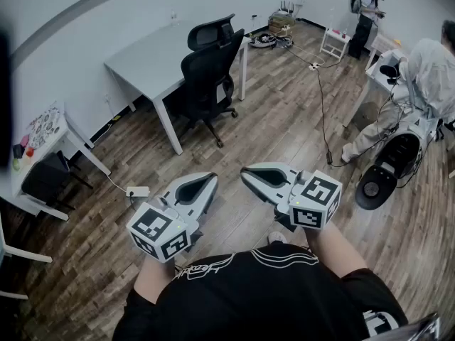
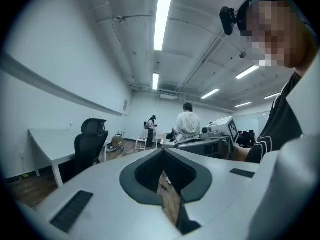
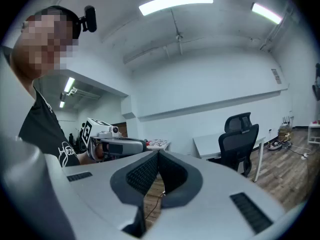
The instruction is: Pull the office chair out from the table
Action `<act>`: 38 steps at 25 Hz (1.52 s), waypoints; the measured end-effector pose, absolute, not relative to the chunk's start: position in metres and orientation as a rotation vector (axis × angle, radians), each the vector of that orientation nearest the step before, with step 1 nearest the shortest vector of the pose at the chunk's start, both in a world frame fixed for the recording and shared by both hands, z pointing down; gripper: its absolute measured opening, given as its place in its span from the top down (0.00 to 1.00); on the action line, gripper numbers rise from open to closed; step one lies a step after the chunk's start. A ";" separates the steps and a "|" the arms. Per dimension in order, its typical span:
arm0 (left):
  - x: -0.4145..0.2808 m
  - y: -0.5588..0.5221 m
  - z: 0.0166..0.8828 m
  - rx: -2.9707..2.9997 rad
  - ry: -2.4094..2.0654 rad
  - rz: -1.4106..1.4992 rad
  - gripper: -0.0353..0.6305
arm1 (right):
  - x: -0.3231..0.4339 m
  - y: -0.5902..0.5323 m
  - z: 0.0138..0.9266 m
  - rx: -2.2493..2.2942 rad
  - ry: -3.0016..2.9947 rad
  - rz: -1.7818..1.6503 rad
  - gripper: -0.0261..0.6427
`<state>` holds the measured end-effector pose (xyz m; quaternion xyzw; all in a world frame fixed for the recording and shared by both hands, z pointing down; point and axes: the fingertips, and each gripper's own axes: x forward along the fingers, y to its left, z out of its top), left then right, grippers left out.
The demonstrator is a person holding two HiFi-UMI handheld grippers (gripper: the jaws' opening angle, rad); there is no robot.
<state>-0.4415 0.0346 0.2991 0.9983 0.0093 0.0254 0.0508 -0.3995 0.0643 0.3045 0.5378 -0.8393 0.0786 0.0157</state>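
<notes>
The black office chair [image 1: 210, 73] stands tucked against the near side of the white table [image 1: 146, 59], well ahead of me across the wood floor. My left gripper [image 1: 212, 177] and right gripper [image 1: 244, 170] hover side by side in front of my chest, tips angled toward each other, both shut and empty, far from the chair. In the left gripper view the chair [image 2: 90, 145] is at the left beside the table [image 2: 47, 139], beyond the shut left gripper [image 2: 162, 152]. The right gripper view has the chair [image 3: 239, 141] to the right of the shut right gripper [image 3: 159, 155].
A person in white [image 1: 426, 73] bends over a desk at the right, and another person [image 1: 368, 13] stands at the back. A cable [image 1: 321, 105] runs along the floor. A power strip [image 1: 137, 190] and a small dark chair [image 1: 46, 180] sit at the left.
</notes>
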 end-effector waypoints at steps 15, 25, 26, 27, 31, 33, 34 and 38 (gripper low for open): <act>-0.429 0.027 0.299 3.034 0.070 0.067 0.94 | -0.390 0.055 0.298 1.680 -2.586 0.236 0.91; -0.333 0.007 0.318 2.995 0.088 0.125 0.94 | -0.288 0.042 0.329 1.752 -2.550 0.320 0.91; -0.317 0.003 0.322 2.993 0.094 0.140 0.94 | -0.273 0.039 0.333 1.758 -2.542 0.327 0.91; -0.301 0.000 0.326 2.991 0.098 0.157 0.94 | -0.257 0.036 0.337 1.764 -2.533 0.333 0.91; -0.220 -0.011 0.336 2.980 0.121 0.196 0.94 | -0.177 0.027 0.352 1.769 -2.470 0.347 0.91; -0.174 -0.017 0.342 2.976 0.124 0.206 0.94 | -0.132 0.024 0.357 1.770 -2.449 0.351 0.91; -0.153 -0.023 0.344 2.971 0.115 0.210 0.94 | -0.111 0.021 0.358 1.768 -2.452 0.352 0.91; -0.075 -0.038 0.345 2.956 0.077 0.208 0.94 | -0.034 0.010 0.362 1.768 -2.450 0.351 0.91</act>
